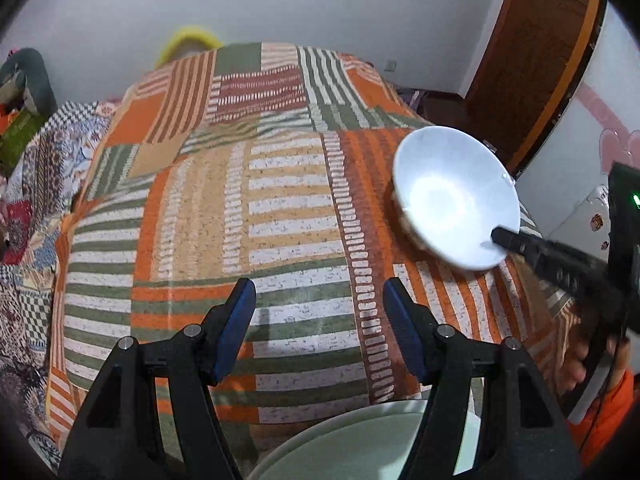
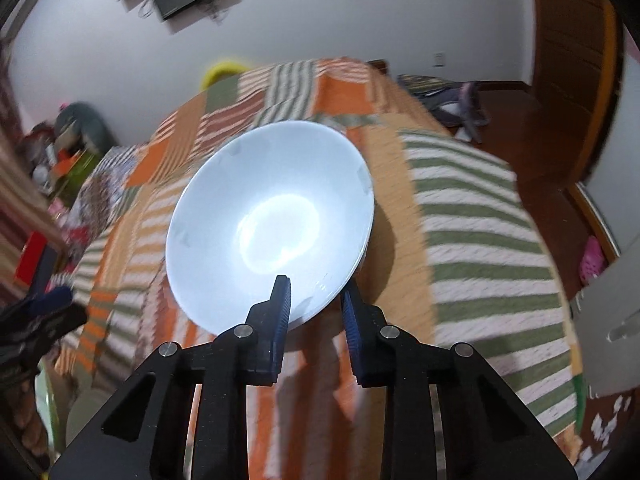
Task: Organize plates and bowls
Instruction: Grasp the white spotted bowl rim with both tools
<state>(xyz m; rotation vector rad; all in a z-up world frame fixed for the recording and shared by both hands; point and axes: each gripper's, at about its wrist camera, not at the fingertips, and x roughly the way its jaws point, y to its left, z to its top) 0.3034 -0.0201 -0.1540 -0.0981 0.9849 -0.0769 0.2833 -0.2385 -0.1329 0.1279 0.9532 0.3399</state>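
Blue-padded right gripper (image 2: 314, 312): jaws drawn in on the near rim of the white bowl (image 2: 270, 220), one finger inside the wall, the other outside it. Bowl: tilted, far edge raised, near edge low over the striped patchwork tablecloth (image 2: 480, 220); whether its foot touches the cloth cannot be told.

Left gripper (image 1: 320, 320): jaws spread, nothing between them, poised over bare cloth. Bowl lies well to its right and farther off; the right gripper is plainly the nearer tool.

Pale green plate (image 1: 360, 440): at the table's near edge, directly beneath the left gripper. Judged likely destination, lying toward the holder and leftward from the bowl.
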